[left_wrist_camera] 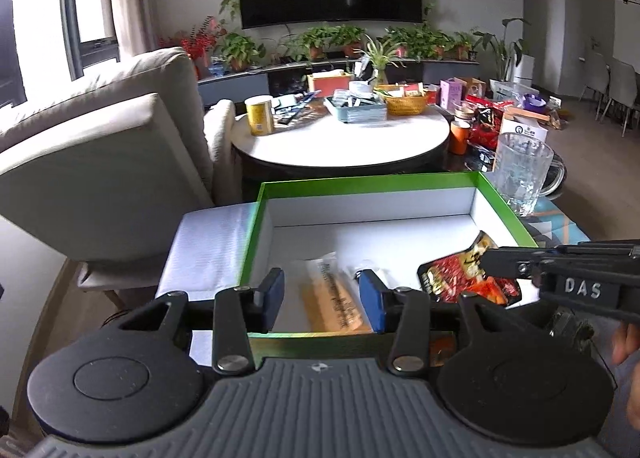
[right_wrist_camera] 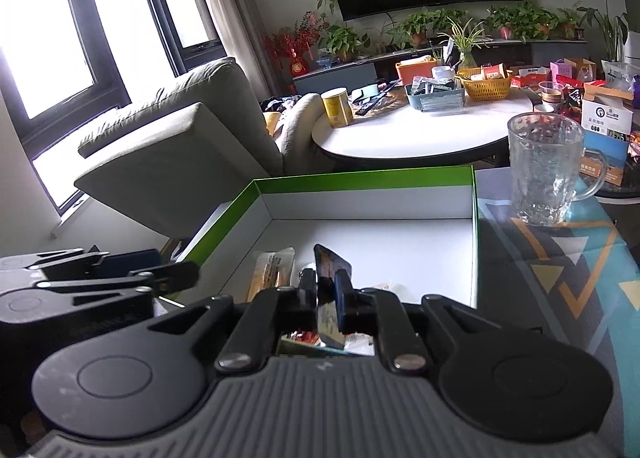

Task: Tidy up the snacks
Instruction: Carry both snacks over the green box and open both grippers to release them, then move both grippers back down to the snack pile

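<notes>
1. L gripper (left_wrist_camera: 322,298): fingers apart, nothing between them, hovering over near edge of box (left_wrist_camera: 360,181).
2. Beige snack (left_wrist_camera: 336,302) lies flat in box, seen thru the gap in L fingers.
3. R gripper (right_wrist_camera: 326,296): fingers clamped on red pack (right_wrist_camera: 330,278), held edge-up over box near side.
4. L view shows red pack beside beige snack, R gripper coming in from right.
5. Glass mug (right_wrist_camera: 546,169) on patterned mat (right_wrist_camera: 560,266), just right of box.
</notes>
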